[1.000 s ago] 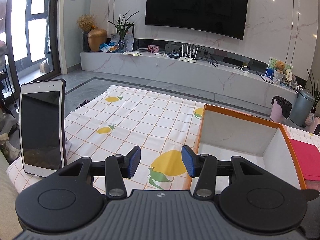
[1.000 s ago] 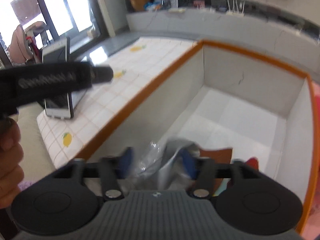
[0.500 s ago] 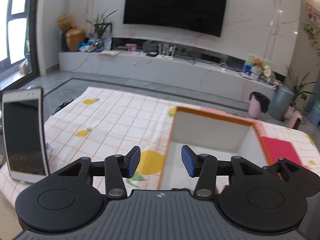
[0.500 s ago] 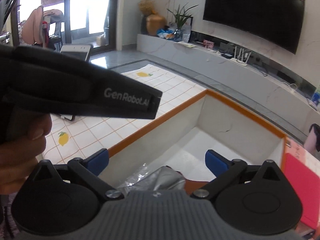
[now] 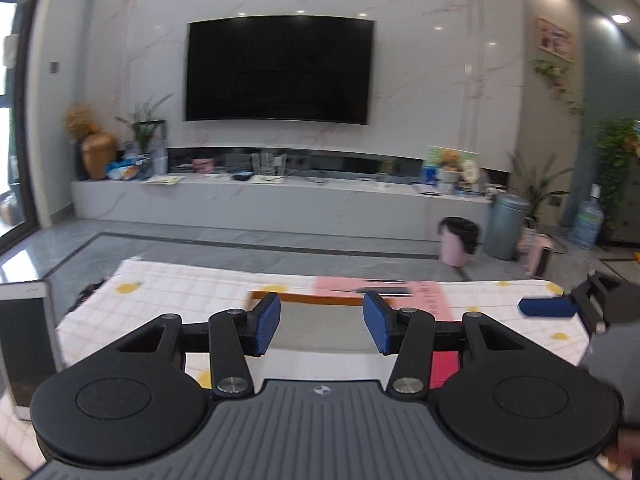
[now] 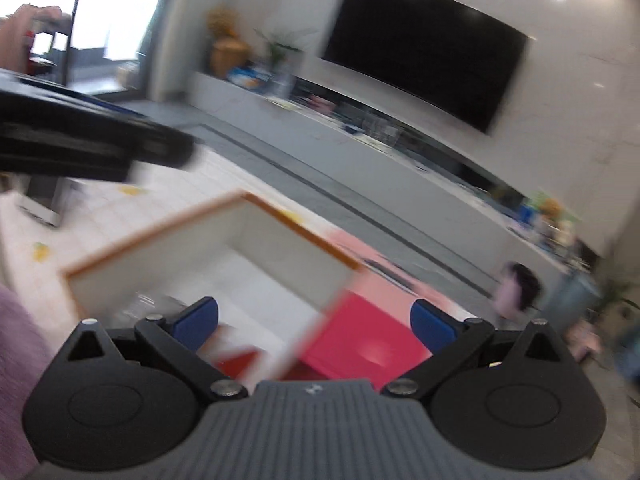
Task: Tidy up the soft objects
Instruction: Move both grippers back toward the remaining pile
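An orange-rimmed white box (image 6: 280, 248) stands on the lemon-print tablecloth (image 5: 180, 292); its far rim (image 5: 304, 298) shows between my left fingers. A silvery soft bag (image 6: 160, 302) and something red (image 6: 236, 364) lie inside the box, blurred. My left gripper (image 5: 322, 322) is open and empty, raised over the box's near side. My right gripper (image 6: 314, 320) is wide open and empty above the box's right corner. Its blue fingertip (image 5: 546, 307) shows at the right in the left wrist view. The left gripper body (image 6: 92, 148) crosses the right wrist view.
A red-pink flat lid (image 6: 360, 340) and a pink sheet (image 5: 424, 296) lie on the cloth right of the box. A white tablet (image 5: 24, 344) stands at the table's left edge. Beyond are the floor, a TV bench, a pink bin (image 5: 458, 240) and a grey bin (image 5: 506, 226).
My right gripper opened, let go of the silvery bag into the box, and lifted away to the right. My left gripper tilted up and swung right, so the box dropped low in view.
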